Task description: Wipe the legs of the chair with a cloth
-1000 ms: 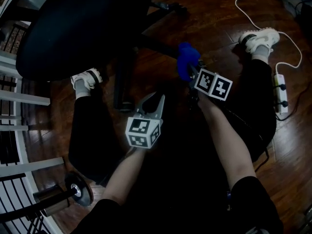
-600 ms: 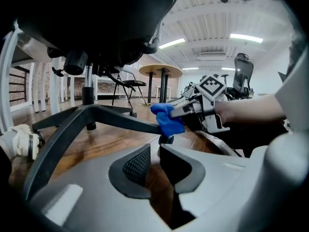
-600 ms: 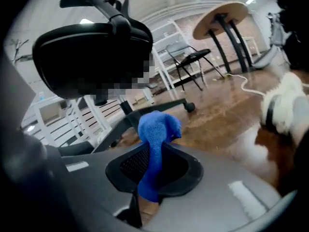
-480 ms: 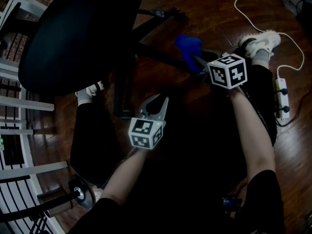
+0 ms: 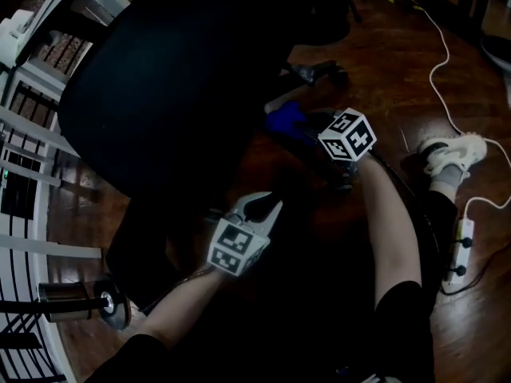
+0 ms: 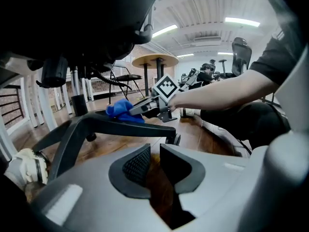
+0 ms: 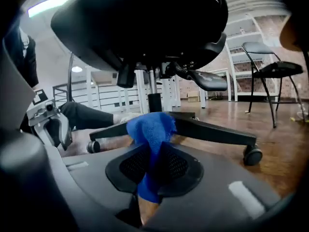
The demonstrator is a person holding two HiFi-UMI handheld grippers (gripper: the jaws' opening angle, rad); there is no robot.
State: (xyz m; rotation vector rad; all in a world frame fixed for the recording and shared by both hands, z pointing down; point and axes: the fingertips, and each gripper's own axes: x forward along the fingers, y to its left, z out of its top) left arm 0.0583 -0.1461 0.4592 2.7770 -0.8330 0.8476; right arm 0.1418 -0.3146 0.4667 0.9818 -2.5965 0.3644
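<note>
The black office chair's seat (image 5: 168, 78) fills the upper left of the head view. Its star base spreads below, and one leg (image 7: 212, 129) ends in a caster (image 7: 252, 154). My right gripper (image 7: 153, 149) is shut on a blue cloth (image 7: 150, 127), and the cloth's bunched end lies against a chair leg close to the central column. In the head view the cloth (image 5: 282, 120) shows just beyond the right gripper (image 5: 302, 128). My left gripper (image 5: 262, 206) hovers nearer the person, shut with nothing between its jaws. From the left gripper (image 6: 154, 153) I see the cloth (image 6: 123, 111) lying on a leg (image 6: 120, 128).
A white power strip (image 5: 457, 254) and its cable (image 5: 447, 78) lie on the wooden floor at right, near a white shoe (image 5: 451, 156). White railings (image 5: 24, 174) and a metal dumbbell-like object (image 5: 104, 303) are at left. Another chair (image 7: 270, 69) stands farther off.
The right gripper has rolled and carried the cloth left, in toward the chair's base under the seat. The left gripper shifted a little and stays shut.
</note>
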